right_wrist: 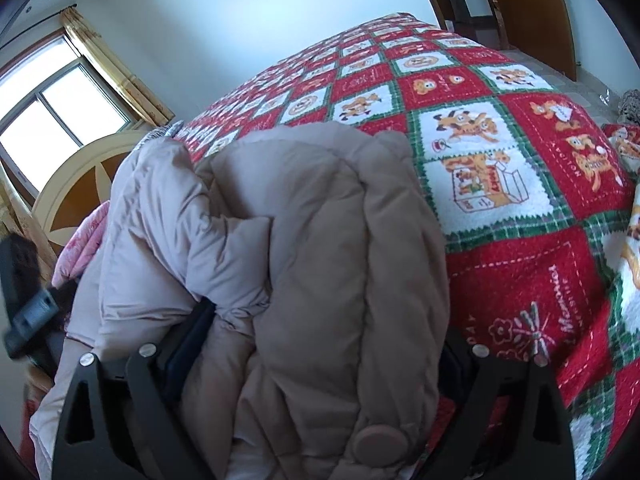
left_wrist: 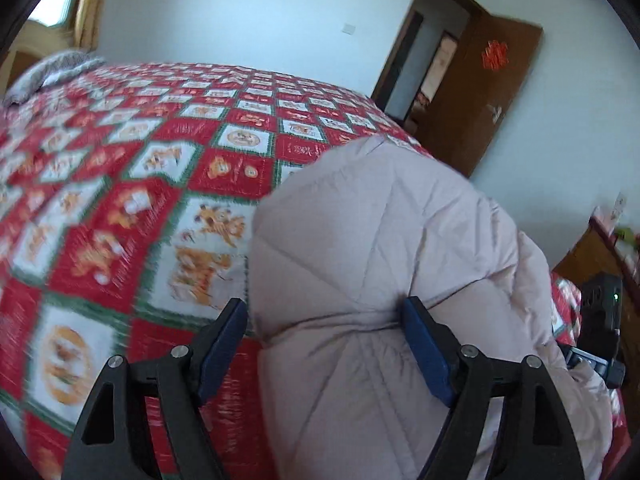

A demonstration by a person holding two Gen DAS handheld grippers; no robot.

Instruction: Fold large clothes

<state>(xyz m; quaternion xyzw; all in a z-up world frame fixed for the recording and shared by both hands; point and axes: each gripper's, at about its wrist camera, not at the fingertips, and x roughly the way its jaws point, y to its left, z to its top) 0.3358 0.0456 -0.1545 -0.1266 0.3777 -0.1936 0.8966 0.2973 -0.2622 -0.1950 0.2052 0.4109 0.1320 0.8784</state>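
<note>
Puffer coat (left_wrist: 380,280) bunched on the near edge of the quilt (left_wrist: 120,200). Left gripper (left_wrist: 324,340) spread, straddling the coat's left fold, pads not pinching. Right gripper (right_wrist: 324,340) buried in padding, apparently clamping it; nearer the bulk.

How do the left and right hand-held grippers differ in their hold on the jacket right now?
The left hand-held gripper stands wide, one pad beside the jacket edge, not pressing it; the right hand-held gripper is sunk in bunched fabric that puckers at its pad. Both left fingers show; the right's far finger is hidden under the jacket. Both point down at the jacket on the checked blanket.
</note>
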